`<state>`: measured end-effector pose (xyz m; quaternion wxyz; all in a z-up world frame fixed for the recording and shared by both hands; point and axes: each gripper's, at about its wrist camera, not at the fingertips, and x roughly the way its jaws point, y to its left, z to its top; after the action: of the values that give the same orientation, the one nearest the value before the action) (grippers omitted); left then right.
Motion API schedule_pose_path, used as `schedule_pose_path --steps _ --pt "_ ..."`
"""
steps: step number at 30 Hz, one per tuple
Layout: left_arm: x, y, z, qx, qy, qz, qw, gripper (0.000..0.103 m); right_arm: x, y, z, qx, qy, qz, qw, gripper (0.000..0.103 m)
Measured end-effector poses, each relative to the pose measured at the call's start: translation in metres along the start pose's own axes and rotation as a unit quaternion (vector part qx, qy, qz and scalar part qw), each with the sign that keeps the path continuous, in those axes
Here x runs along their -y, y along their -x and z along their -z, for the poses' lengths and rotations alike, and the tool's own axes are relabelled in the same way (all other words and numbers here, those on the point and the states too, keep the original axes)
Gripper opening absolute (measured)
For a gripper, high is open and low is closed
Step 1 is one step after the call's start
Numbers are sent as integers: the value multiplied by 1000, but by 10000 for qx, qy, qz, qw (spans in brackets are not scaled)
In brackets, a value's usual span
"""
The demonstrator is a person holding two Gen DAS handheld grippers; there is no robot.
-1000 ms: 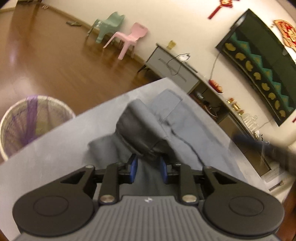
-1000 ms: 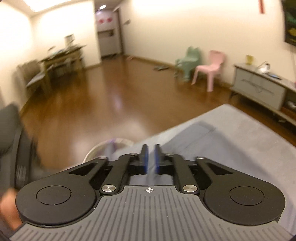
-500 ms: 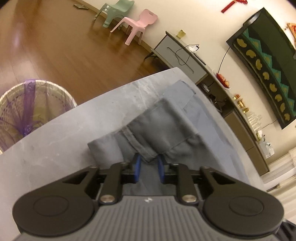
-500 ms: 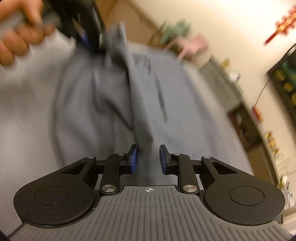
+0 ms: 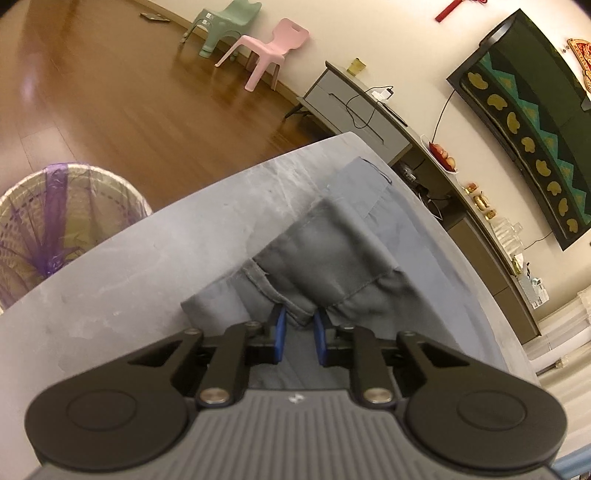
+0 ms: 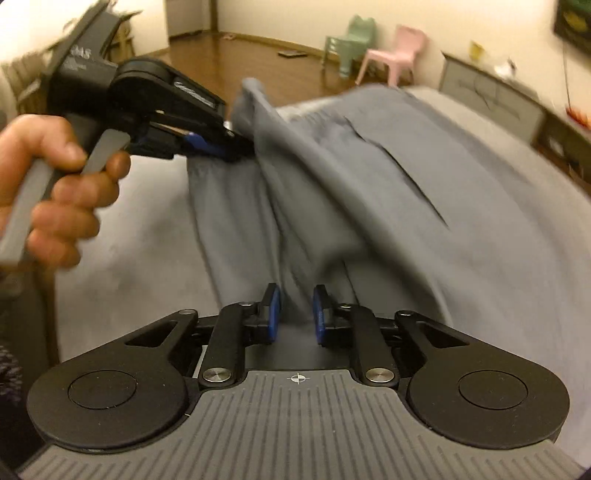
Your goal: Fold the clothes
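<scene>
A grey garment (image 5: 332, 251) lies across a grey table (image 5: 147, 280), partly folded over itself. My left gripper (image 5: 298, 317) has the garment's hemmed corner between its blue pads, and its jaws are closing on it. In the right wrist view a hand (image 6: 55, 192) holds that left gripper (image 6: 240, 146), which lifts a peak of the garment (image 6: 369, 206) off the table. My right gripper (image 6: 295, 299) is low over the near part of the cloth. A raised fold runs between its blue pads, and its jaws are closing on it.
A woven basket (image 5: 55, 229) with a purple liner stands on the wooden floor beside the table's left edge. A pink chair (image 5: 269, 48) and a green chair (image 5: 225, 26) stand by the far wall. A low grey cabinet (image 5: 354, 110) runs along the wall on the right.
My right gripper came down from facing the room to the cloth and took a fold between its pads. The left gripper's pads narrowed on the hem corner as it sank slightly.
</scene>
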<state>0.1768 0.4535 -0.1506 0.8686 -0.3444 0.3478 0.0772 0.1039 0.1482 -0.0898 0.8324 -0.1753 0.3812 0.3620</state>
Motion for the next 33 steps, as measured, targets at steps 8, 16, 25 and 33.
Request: schedule_pose_path --steps 8,16,25,33 --pt "-8 50 6 400 897 693 9928 45 -33 48 -23 1168 1176 859 9824 70" --pt "24 25 11 -29 341 664 9972 58 -48 -2 -5 400 1704 268 9842 0" --pt "-45 9 46 -107 1789 1138 9772 6 -7 12 -56 788 866 -941 9887 36" --pt "-58 23 25 582 1435 815 9846 6 -20 -47 -98 467 917 -499 9934 46"
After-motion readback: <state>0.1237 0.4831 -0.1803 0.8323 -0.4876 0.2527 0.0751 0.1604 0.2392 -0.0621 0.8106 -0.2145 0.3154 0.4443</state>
